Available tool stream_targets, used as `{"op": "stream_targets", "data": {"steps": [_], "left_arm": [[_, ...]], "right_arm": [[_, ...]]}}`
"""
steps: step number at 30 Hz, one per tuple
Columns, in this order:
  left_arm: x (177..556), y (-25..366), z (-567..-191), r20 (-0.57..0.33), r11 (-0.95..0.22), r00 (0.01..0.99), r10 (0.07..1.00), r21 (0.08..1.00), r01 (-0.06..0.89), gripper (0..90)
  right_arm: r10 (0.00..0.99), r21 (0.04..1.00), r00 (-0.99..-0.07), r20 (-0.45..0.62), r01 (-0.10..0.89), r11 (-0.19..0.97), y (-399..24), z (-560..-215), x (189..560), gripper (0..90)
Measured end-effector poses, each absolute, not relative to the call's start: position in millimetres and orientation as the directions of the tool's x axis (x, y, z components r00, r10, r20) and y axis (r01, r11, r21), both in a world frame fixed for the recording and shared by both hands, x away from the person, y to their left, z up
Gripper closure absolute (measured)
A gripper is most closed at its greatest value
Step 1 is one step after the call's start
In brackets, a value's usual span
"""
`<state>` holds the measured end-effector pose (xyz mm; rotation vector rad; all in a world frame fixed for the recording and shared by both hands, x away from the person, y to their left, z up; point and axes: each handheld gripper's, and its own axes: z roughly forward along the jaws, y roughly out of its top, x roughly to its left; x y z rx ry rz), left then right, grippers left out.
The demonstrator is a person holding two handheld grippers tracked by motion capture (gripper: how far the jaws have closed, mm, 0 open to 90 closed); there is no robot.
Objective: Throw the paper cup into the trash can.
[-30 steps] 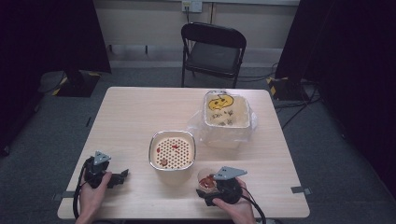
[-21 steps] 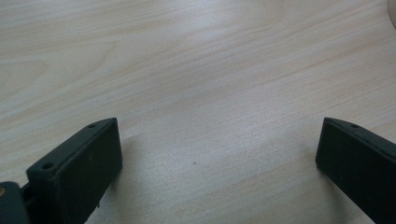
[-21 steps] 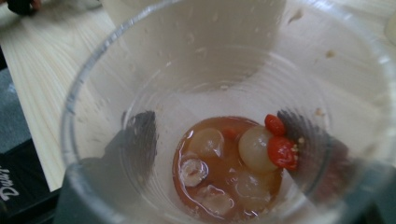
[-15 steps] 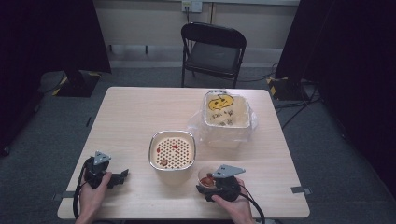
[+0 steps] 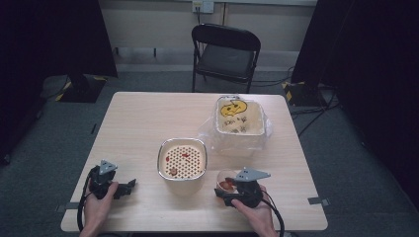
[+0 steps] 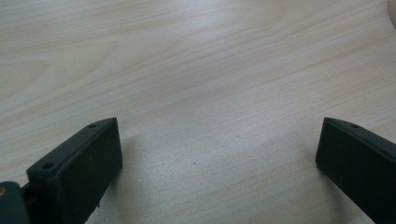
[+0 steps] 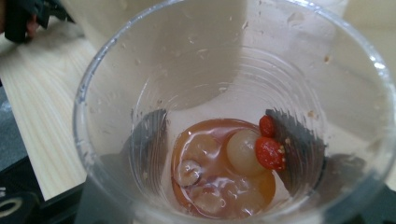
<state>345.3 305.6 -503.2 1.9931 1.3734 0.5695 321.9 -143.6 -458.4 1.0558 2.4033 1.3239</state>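
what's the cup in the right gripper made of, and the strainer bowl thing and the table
Cup: thin clear plastic, by its see-through ribbed wall; the right gripper, whose jaws have just been closing, has a jaw on each side of it.
Strainer bowl: likely glossy cream plastic or enamel, with a shiny rim and a perforated insert.
Table: pale matt wood-grain top, possibly laminate.

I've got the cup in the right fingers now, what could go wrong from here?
1. The clear plastic cup is thin; the right gripper, which has just been closing around it, may crush it.
2. Liquid and fruit lie loose at its bottom: tilting early could spill short of the strainer bowl.
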Motion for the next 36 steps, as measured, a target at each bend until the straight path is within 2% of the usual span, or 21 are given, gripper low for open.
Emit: {"op": "stream_targets", "data": {"steps": [13,24,36], "left_arm": [[345,306,-503,-0.008,-0.246,0.359,0.933,0.715,0.654,0.0],[345,306,-503,-0.007,-0.246,0.359,0.933,0.715,0.654,0.0],[345,306,-503,-0.007,-0.246,0.359,0.933,0.715,0.654,0.0]], "right_arm": [[0.691,0.829,-0.704,0.167,0.48,0.288,-150,-433,332,41.8],[0.674,0.883,-0.727,0.133,0.396,0.253,-147,-388,343,42.2],[0.68,0.91,-0.723,0.123,0.356,0.214,-137,-343,365,42.9]]}}
